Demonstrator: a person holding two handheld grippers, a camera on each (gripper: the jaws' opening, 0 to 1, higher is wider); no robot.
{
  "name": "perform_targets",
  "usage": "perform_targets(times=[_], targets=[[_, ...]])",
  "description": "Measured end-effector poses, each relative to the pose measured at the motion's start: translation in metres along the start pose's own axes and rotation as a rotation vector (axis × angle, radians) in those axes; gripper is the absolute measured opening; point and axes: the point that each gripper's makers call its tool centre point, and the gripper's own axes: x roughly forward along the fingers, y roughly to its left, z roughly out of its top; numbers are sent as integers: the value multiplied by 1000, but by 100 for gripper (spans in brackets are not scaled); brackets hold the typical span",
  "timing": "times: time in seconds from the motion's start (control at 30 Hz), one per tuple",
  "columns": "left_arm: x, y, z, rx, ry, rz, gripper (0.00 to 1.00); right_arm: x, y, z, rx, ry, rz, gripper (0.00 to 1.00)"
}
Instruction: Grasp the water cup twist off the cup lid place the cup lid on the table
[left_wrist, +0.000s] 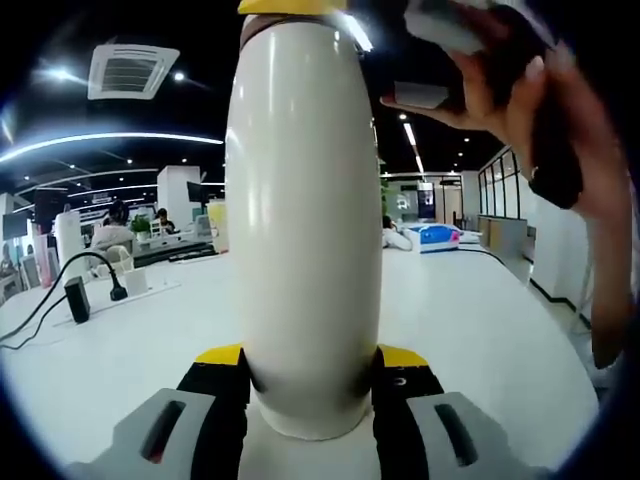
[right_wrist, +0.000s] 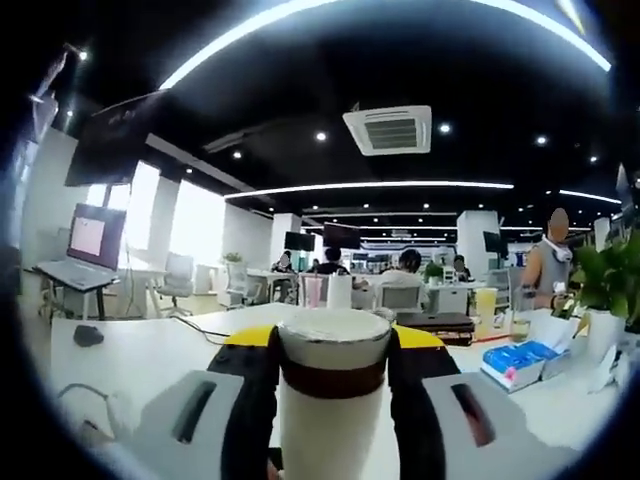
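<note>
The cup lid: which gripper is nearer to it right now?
Right. The right gripper has its jaws on either side of the cup lid, at the top of the water cup. The left gripper holds the cup's lower body, away from the lid.

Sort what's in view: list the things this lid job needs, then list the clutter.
Job:
water cup, clamped low by the left gripper
cup lid, between the right gripper's jaws
table

Clutter:
power strip and plug
blue packet
potted plant
laptop
</note>
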Motion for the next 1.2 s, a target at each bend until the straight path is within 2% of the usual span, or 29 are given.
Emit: perform_targets(times=[0.2, 0.27, 0.33, 0.57, 1.2], targets=[[1, 0, 1, 2, 0, 0, 49, 1, 1, 0, 19, 9, 70, 45], [1, 0, 1, 1, -1, 0, 49, 1, 3, 0, 52, 9, 147, 45], [1, -1, 1, 3, -1, 1, 49, 1, 2, 0, 95, 11, 179, 45], [2, -1, 2, 2, -1, 1, 49, 2, 4, 0, 38, 29, 237, 45], [2, -1, 1, 8, 0, 3, 49, 7, 2, -1, 80, 44, 409, 45]])
